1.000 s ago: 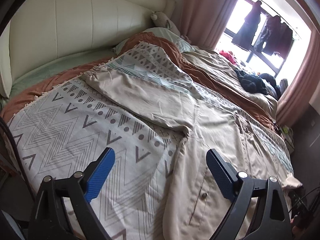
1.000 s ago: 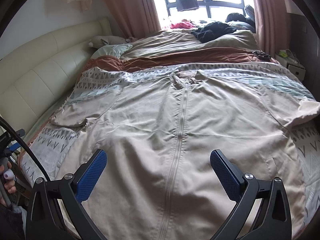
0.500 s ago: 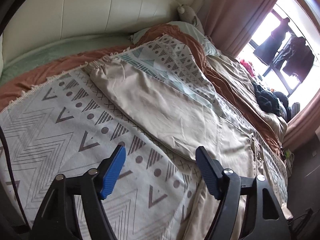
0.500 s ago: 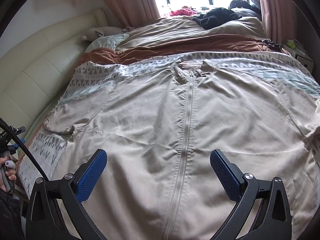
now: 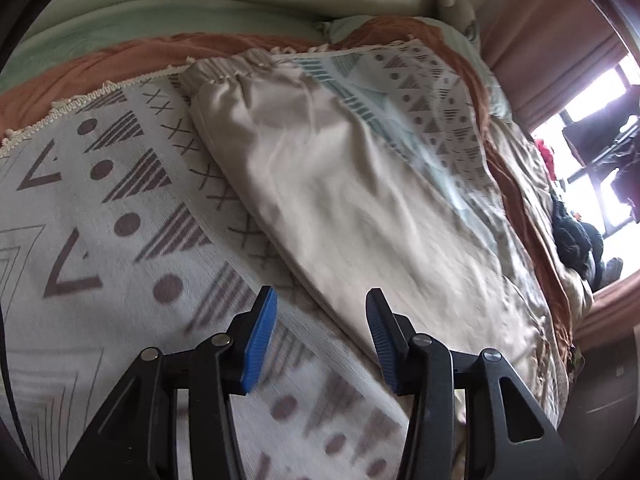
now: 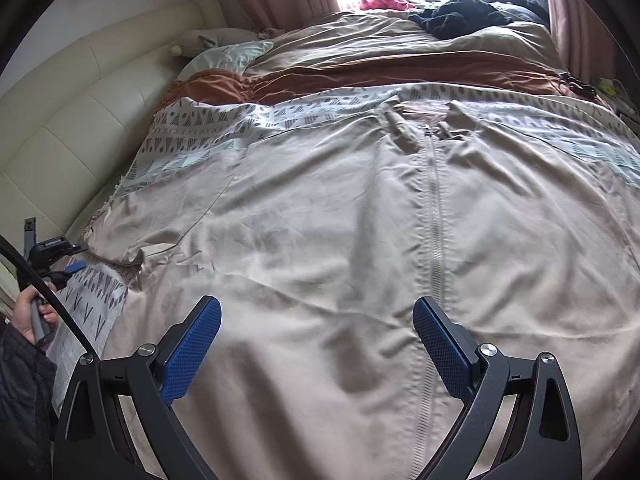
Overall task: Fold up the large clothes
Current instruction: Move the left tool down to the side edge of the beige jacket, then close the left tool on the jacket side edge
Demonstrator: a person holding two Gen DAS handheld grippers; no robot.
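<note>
A large beige zip-up jacket point(image 6: 340, 220) lies spread flat, front up, on a patterned blanket point(image 5: 100, 240) over the bed. Its zipper point(image 6: 434, 208) runs down the middle. One sleeve point(image 5: 340, 184) stretches toward the headboard, ending in a gathered cuff point(image 5: 224, 68). My left gripper point(image 5: 320, 320) hovers low over the sleeve's near edge, its jaws closing with nothing pinched between the blue pads. My right gripper point(image 6: 316, 332) hangs over the jacket's lower front, left of the zipper, wide apart and starting to close, holding nothing. The left gripper point(image 6: 64, 260) also shows at the bed's left edge in the right wrist view.
A cream padded headboard point(image 6: 80, 120) borders the bed's left side. A rust sheet point(image 6: 360, 80) and tan duvet point(image 6: 400, 44) lie beyond the jacket, with dark clothes point(image 6: 460, 16) and a red item point(image 6: 384, 2) by the window. A person's hand point(image 6: 32, 312) holds the left tool.
My left gripper moved down and in toward the sleeve and its jaws narrowed markedly. My right gripper advanced lower over the jacket front, its jaws nearly unchanged.
</note>
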